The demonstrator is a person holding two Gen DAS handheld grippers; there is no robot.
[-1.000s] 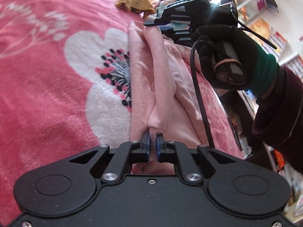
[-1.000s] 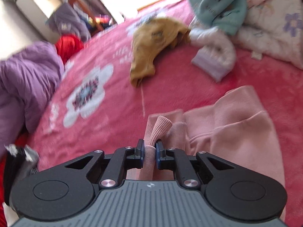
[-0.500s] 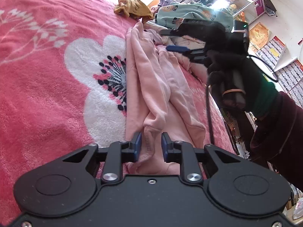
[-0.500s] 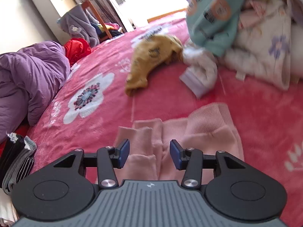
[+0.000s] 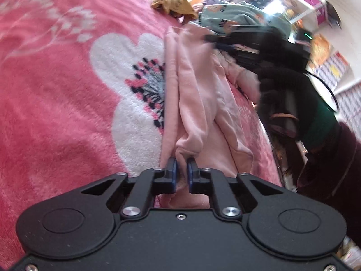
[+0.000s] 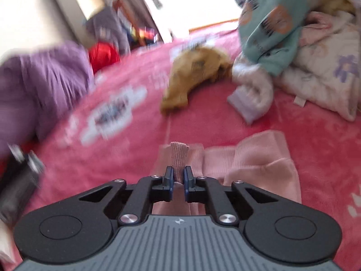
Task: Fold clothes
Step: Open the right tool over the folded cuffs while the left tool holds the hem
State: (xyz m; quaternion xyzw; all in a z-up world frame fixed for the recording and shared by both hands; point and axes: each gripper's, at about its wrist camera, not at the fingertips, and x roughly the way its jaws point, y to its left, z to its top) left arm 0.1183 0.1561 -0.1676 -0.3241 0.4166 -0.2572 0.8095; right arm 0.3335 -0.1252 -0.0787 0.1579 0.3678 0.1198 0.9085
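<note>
One pale pink garment [image 5: 198,103] lay stretched in long folds on the pink fleece blanket [image 5: 56,113], its near end beside the blanket's large white flower print [image 5: 135,90]. Two hand-held grippers worked it: the left gripper [image 5: 181,169] was closing its jaws, with a bunched fold of the pink garment between its blue pads, and the right gripper [image 6: 178,174] was clenched on the garment's ribbed cuff [image 6: 179,155], which stood up between its pads. In the left wrist view the right gripper showed blurred at the garment's far end, carried by one black-gloved hand [image 5: 286,103] with a dark sleeve behind it. Beyond the pink garment one mustard-yellow garment [image 6: 196,72] lay crumpled on the blanket, and to its right sat one pile holding a teal printed top [image 6: 270,27], a white-and-lilac piece [image 6: 250,92] and a cream cloth with purple flowers [image 6: 325,79]. Left of the pink garment one purple quilt [image 6: 38,83] was heaped, with something red [image 6: 103,55] behind it. The room past the blanket held a white upright unit [image 6: 74,6], very bright light, and, on the other side, colourful shelves [image 5: 315,6]
</note>
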